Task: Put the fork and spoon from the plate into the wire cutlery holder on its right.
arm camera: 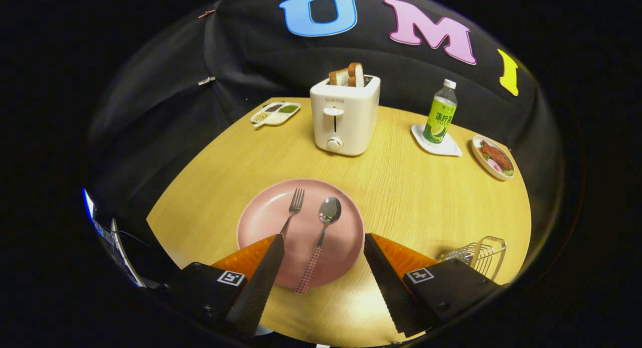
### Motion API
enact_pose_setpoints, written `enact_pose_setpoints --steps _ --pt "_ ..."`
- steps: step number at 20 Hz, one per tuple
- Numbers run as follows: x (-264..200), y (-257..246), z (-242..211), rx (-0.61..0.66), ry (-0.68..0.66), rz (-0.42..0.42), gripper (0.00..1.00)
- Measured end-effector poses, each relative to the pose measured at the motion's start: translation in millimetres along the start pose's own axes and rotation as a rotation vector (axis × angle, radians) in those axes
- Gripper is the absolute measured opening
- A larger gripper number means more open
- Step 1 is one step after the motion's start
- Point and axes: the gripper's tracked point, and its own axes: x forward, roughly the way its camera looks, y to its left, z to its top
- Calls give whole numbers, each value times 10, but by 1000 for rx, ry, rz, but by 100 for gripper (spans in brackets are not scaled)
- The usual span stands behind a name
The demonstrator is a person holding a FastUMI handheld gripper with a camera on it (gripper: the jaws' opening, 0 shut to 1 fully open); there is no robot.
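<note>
Fork [292, 212] and spoon [321, 237] lie side by side on the pink plate [261, 215], the fork to the left, the spoon to the right, both with their heads pointing away from the fingers. The fingers [261, 283] stand wide apart and grasp nothing, with the gripper [323, 242] hovering over the near part of the plate. The spoon lies in the gap between the two fingers, nearer the left one, and its checked handle reaches down over the plate's near rim. The fork's handle runs toward the left finger's tip and disappears behind it; whether the tip touches the handle cannot be told.

The wire cutlery holder [479, 255] stands on the table [426, 197] to the right of the plate, just beyond the right finger's body, which hides part of it. Bare table lies between plate and holder.

Beyond the plate, a white toaster [345, 120] with slices of bread [347, 76] in its slots stands in the middle of the table. Left of it sits a small divided dish [276, 113]. Right of the toaster, a bottle [440, 115] with a green label stands upright on a white coaster [441, 146], and past that a small oval plate of food [494, 158] rests near the table's edge.
</note>
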Motion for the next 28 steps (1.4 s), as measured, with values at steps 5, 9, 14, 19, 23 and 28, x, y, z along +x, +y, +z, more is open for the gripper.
enact_pose_setpoints --steps 5,9,14,19,23,28 --pt "287 63 -185 -36 93 3 84" --pt "477 104 -389 -28 190 -4 66" --pt "566 68 -517 -15 269 -45 44" --pt "582 48 -527 38 324 -39 14" --pt "472 37 -424 69 315 20 11" --pt "150 -166 -146 82 246 64 11"
